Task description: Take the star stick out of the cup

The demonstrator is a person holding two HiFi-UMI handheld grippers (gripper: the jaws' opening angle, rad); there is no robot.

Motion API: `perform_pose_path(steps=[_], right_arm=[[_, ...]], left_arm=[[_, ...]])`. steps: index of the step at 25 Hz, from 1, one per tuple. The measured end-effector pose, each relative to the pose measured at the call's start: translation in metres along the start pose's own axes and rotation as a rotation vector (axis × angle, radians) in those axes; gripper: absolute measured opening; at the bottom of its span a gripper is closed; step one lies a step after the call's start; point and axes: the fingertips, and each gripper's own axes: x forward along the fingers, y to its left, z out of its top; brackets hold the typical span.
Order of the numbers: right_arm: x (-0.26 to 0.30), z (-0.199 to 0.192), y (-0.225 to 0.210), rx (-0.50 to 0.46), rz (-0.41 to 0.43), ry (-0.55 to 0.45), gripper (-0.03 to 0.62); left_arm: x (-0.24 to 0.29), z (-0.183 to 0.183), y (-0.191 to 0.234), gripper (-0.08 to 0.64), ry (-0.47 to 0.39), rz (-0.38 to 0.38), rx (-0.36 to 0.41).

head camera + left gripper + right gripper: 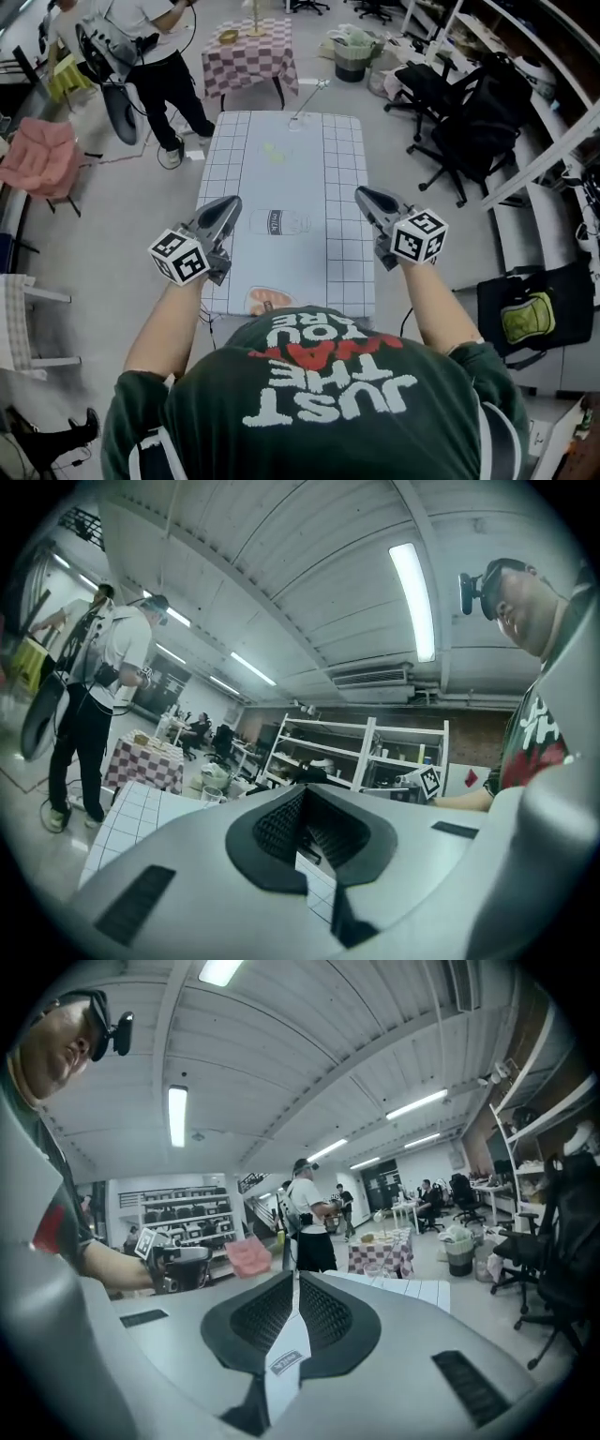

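A clear cup [298,122] stands at the far end of the grid-patterned table [333,187], with the star stick [316,92] leaning out of it to the right. Both grippers hover over the near half of the table, far short of the cup. My left gripper [231,204] is shut with nothing in it, and in its own view the pads meet at the tips [302,793]. My right gripper [362,194] is also shut and empty [295,1279]. The cup shows small and distant in the left gripper view [214,794] and in the right gripper view [374,1269].
Printed pictures lie flat on the tablecloth, among them a bottle outline [279,222]. Beyond the table stand a checkered table [249,54], a bin [352,58] and a person [150,47]. Black office chairs [469,122] crowd the right side. A pink chair [37,155] is at the left.
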Motion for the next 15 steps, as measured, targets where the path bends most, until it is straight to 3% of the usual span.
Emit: perform_pose_path(steps=[5,8,15], right_arm=[[0.044,0.026,-0.076,-0.008,0.002,0.005,0.050],[0.088,0.037,-0.110,0.000,-0.026,0.010,0.107],[0.212,0.028,-0.170,0.030,-0.100,0.076,0.128]], left_arm=[[0.051,0.006,0.022,0.008,-0.003,0.062,0.004],[0.071,0.013,0.054,0.008,0.019,0.044,0.019],[0.102,-0.003,0.154,0.008,0.058,-0.009,-0.023]])
